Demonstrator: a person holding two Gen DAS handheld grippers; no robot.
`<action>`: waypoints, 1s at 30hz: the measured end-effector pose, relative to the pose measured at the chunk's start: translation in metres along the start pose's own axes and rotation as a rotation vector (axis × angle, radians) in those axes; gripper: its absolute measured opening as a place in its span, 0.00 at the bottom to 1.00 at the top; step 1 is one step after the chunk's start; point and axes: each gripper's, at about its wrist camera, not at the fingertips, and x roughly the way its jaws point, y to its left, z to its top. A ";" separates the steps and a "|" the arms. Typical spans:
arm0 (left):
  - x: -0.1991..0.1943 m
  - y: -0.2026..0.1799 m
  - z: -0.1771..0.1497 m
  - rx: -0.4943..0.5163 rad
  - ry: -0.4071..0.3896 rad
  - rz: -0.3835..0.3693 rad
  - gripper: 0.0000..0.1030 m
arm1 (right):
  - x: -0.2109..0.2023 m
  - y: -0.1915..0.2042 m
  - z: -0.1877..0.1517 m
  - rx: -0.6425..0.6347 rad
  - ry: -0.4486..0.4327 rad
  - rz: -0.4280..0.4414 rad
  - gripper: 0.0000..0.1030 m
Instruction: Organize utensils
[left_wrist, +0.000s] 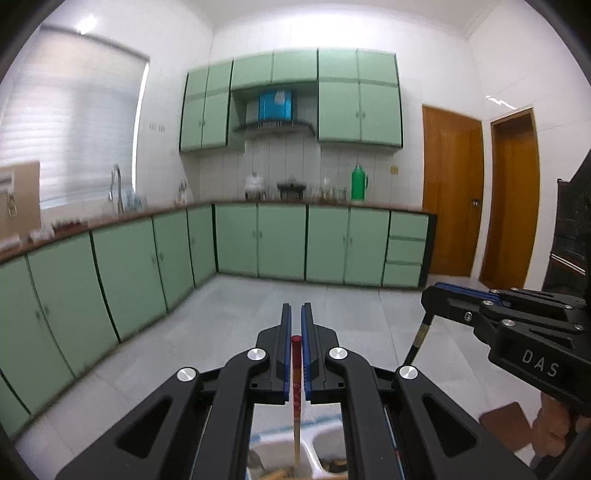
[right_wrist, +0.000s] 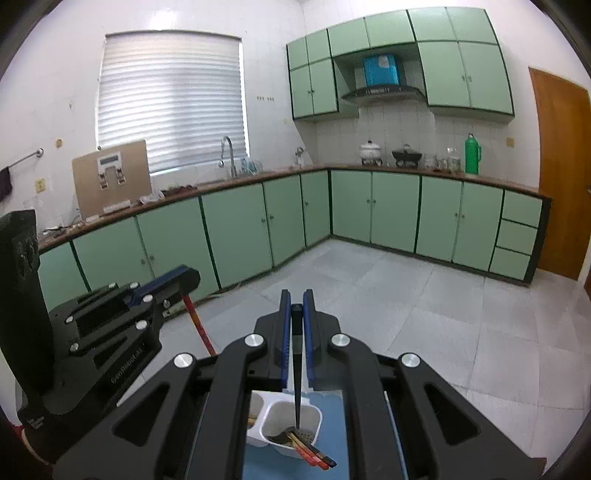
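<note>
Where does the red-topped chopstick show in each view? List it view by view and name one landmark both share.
Left wrist: the red-topped chopstick stands at bottom centre, clamped in the left hand-held gripper.
Right wrist: it slants down at lower left, below that same gripper.
Shared landmark: the green flask on the far counter.

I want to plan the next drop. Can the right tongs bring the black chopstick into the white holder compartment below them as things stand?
Probably yes. The right tongs are shut on the black chopstick, whose tip hangs over the open compartment of the white holder. Only a few chopsticks lean at one side.
</note>
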 end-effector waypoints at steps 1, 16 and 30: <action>0.006 0.002 -0.007 -0.011 0.035 -0.007 0.05 | 0.005 -0.001 -0.004 0.002 0.014 -0.001 0.06; -0.067 0.010 -0.053 -0.016 0.048 0.035 0.57 | -0.025 -0.026 -0.061 0.114 0.080 -0.023 0.61; -0.154 -0.002 -0.143 -0.118 0.118 0.130 0.89 | -0.135 -0.006 -0.168 0.088 0.055 -0.067 0.95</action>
